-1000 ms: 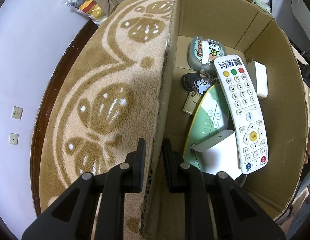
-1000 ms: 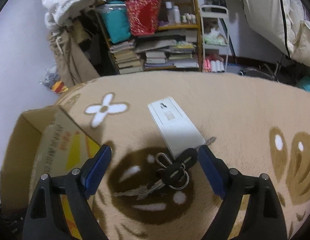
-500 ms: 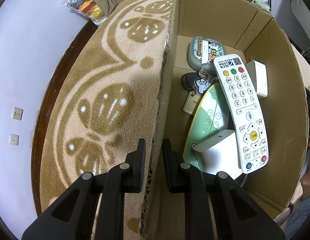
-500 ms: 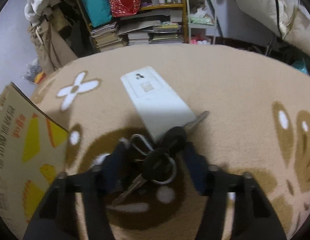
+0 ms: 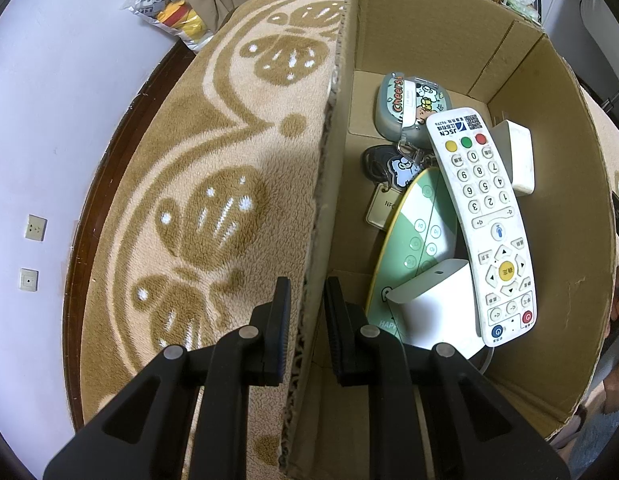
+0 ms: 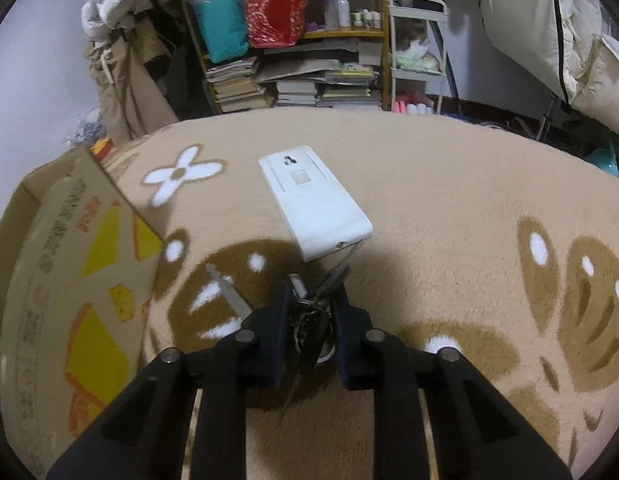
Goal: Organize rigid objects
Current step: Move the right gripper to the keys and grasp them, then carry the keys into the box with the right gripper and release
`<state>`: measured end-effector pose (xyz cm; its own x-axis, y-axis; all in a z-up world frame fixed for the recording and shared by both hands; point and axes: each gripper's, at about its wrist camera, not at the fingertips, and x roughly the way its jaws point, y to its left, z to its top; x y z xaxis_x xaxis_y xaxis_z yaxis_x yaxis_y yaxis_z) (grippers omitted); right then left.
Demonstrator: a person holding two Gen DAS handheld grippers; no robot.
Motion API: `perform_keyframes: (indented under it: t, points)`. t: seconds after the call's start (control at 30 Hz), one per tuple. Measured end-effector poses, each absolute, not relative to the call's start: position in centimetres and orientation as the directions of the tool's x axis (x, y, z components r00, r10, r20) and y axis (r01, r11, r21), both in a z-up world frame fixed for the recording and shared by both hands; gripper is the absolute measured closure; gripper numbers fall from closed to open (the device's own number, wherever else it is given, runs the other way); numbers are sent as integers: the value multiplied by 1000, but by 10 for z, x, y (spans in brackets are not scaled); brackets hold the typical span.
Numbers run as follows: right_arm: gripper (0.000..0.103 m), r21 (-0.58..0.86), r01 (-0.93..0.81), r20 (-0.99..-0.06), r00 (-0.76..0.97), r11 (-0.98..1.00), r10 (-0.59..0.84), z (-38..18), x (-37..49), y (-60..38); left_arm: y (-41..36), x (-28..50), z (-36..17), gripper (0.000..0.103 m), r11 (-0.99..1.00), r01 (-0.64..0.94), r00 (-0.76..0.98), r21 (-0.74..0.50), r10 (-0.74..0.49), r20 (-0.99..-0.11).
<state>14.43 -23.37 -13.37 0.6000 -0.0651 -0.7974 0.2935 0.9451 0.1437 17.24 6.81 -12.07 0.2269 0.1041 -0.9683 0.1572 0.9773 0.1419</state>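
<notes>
Right gripper [image 6: 309,312]: the jaws, spread wide a second ago, have just been closing and now pinch the bunch of keys [image 6: 309,320] between the pads, one key blade [image 6: 229,294] splaying out to the left of the jaws. The bunch appears secured and, in all likelihood, ready to be lifted toward the box. Just ahead of the jaws lies a white flat device [image 6: 315,208], its near edge close beside the keys; a straight rise should avoid dragging it. The rug [image 6: 449,200] to the right is open.

Left gripper [image 5: 305,312]: the jaws, unchanged, are pressed on the near wall of the cardboard box [image 5: 429,28], one finger on either side of it, steadying it. Inside, beyond the right-hand jaw, lie a white remote [image 5: 481,224], a green remote [image 5: 417,232] and a cartoon case [image 5: 409,108]; free floor remains along the gripped wall.
</notes>
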Motion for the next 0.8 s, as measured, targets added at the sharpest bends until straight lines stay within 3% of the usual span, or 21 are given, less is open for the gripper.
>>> perform_keyframes:
  t: [0.13, 0.8]
  points:
    - [88, 144, 243, -793, 608, 959, -35, -125, 139, -226, 68, 172, -121, 86, 977, 158, 227, 143, 105, -968]
    - [88, 189, 130, -710, 703, 973, 44, -67, 121, -205, 66, 171, -121, 86, 976, 161, 228, 148, 110, -967]
